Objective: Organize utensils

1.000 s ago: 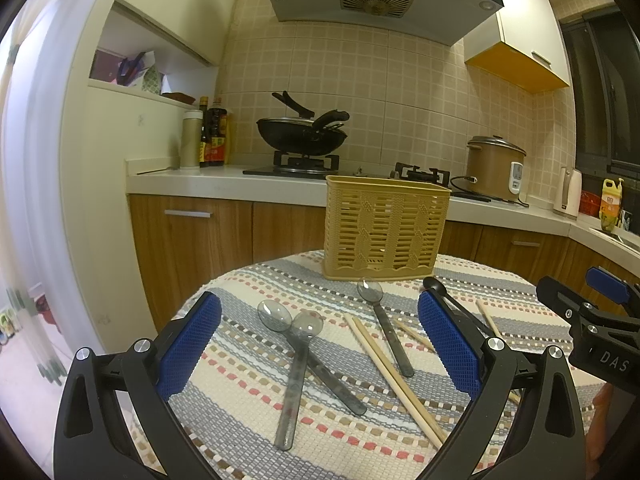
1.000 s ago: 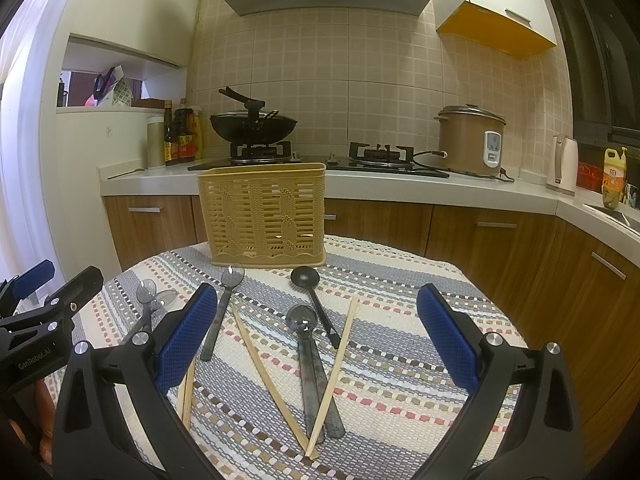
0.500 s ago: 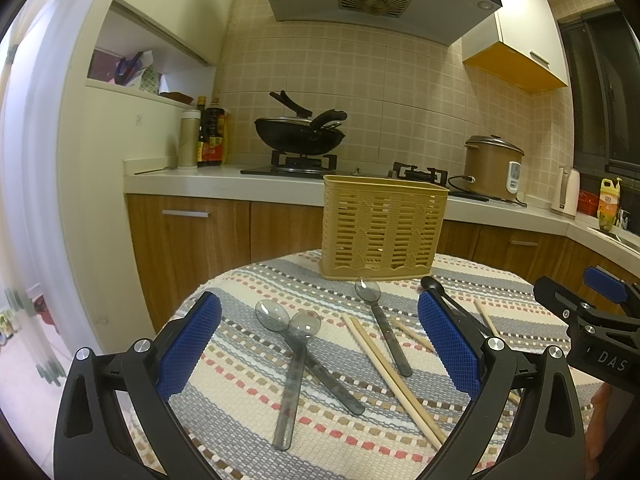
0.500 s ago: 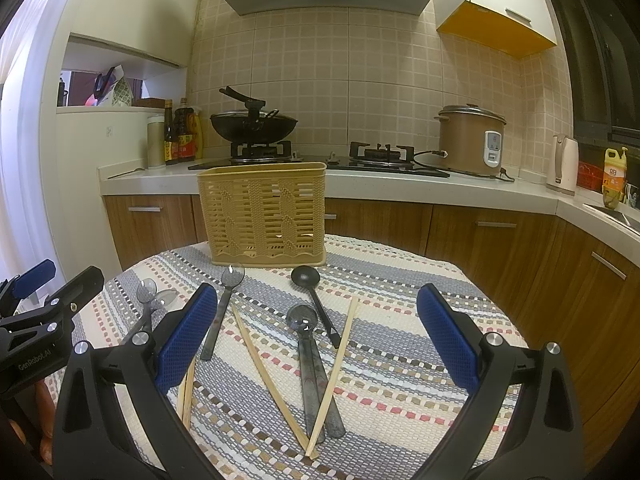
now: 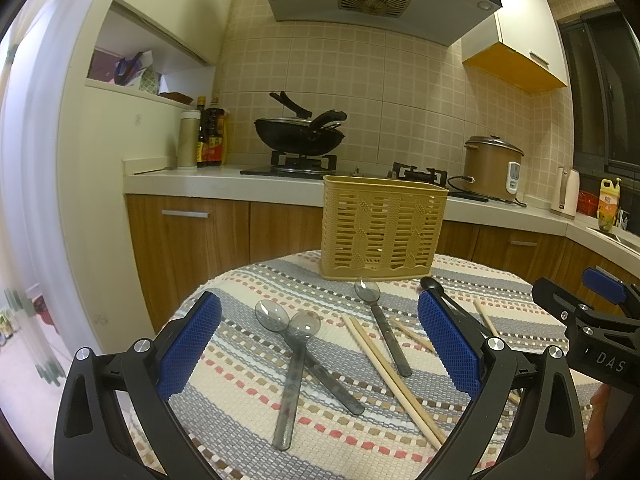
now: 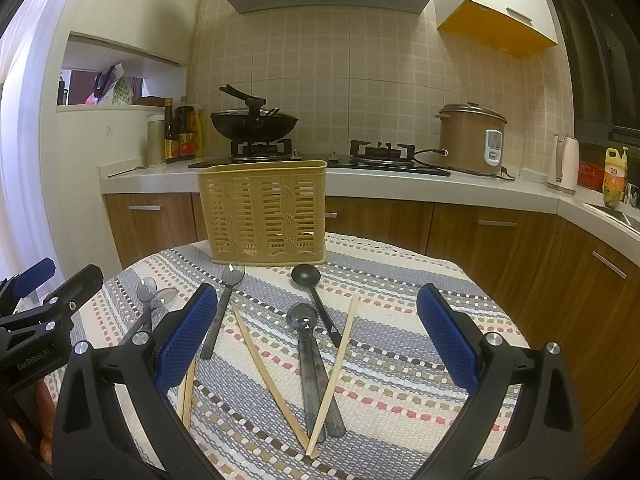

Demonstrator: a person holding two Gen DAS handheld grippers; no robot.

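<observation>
A tan slotted utensil basket (image 5: 382,234) stands upright at the far side of a round table with a striped cloth (image 5: 240,392); it also shows in the right wrist view (image 6: 264,220). Two crossed grey translucent spoons (image 5: 298,356), a third spoon (image 5: 384,328) and a pair of wooden chopsticks (image 5: 394,376) lie before my left gripper (image 5: 320,344), which is open and empty. My right gripper (image 6: 316,340) is open and empty above a grey spoon (image 6: 310,364), a black spoon (image 6: 314,296) and two chopsticks (image 6: 336,372) that meet in a V.
Behind the table runs a kitchen counter (image 6: 400,186) with a wok on a gas stove (image 6: 254,124), a rice cooker (image 6: 472,140), bottles and a kettle. Wooden cabinets (image 6: 500,240) stand below. The right gripper shows at the right edge of the left view (image 5: 596,332).
The left view has shifted very slightly; the utensils lie where they were. Both grippers stay open and nearly still.
</observation>
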